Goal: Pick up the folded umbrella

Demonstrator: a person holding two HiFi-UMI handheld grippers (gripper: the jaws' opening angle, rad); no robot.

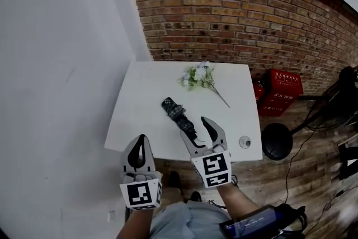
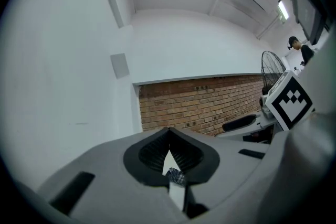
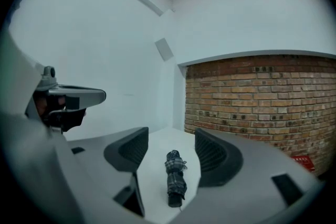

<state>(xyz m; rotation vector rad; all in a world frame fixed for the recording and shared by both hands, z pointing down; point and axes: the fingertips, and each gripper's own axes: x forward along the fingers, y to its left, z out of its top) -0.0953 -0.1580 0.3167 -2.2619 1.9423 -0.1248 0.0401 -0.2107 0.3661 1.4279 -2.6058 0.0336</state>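
Nearest are seen the pads (image 3: 131,150) of the right gripper (image 3: 171,138), which are held wide apart, and nothing is gripped by them. Between them, but farther on and not touched, the umbrella (image 3: 176,178) is framed. It lies flat on the white table (image 1: 140,98), with its handle end toward the near edge and its length almost in line with the jaws. The left gripper (image 2: 169,132) is kept to the left, over the near edge of the table. Its tips are closed together and nothing is held in it.

Several faults can be expected from here. Because the umbrella is met end-on, only the handle end may be caught. The long cloth part would then hang down, and the umbrella could turn or slip out when it is lifted. If only the loose folds of cloth are pinched, the grip will probably be weak. The right gripper is held almost level, so the table edge may be struck by a jaw when it is lowered. If the jaws are closed too early, the umbrella could be pushed along the smooth top toward the flowers (image 1: 197,74) at the far side. If it is dragged back, it could fall over the near edge.
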